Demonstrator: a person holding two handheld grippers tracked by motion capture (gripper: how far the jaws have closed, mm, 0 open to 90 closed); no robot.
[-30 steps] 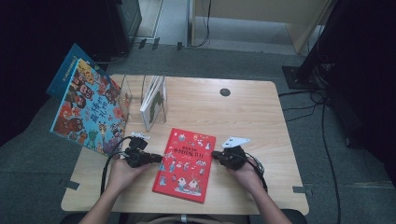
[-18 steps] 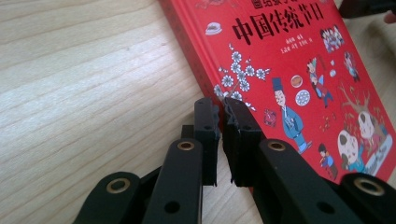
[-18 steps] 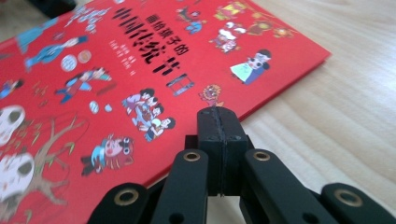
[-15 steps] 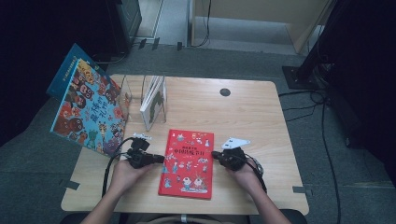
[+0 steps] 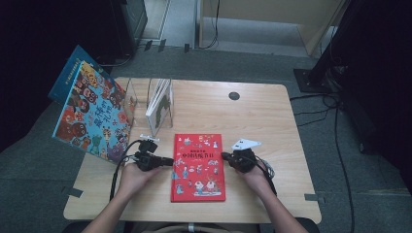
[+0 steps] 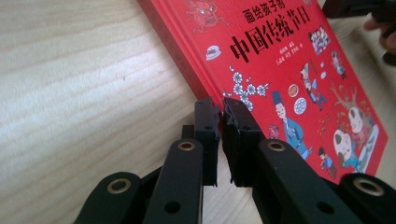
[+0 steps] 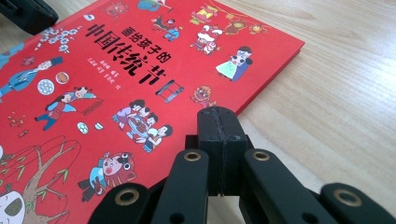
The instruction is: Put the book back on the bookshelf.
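Observation:
A red picture book (image 5: 198, 167) lies flat on the wooden table (image 5: 272, 126), near the front edge and squared to it. My left gripper (image 5: 170, 161) lies level at the book's left edge, its jaws shut with nothing between them. In the left gripper view the book (image 6: 289, 70) runs off to the upper right, and the gripper (image 6: 222, 109) touches its spine edge. My right gripper (image 5: 224, 156) is shut too, at the book's right edge. Its own view shows the gripper (image 7: 218, 116) resting against the edge of the red cover (image 7: 116, 93).
A large colourful book (image 5: 92, 116) leans at the table's left edge with a blue one (image 5: 68, 73) behind it. A clear rack (image 5: 131, 99) holds a white book (image 5: 159, 104) behind the red one. A cable hole (image 5: 234, 95) sits at the back.
The red book lay tilted a second ago and now lies straight; its lower end swung to the right. Both hands stayed at its sides.

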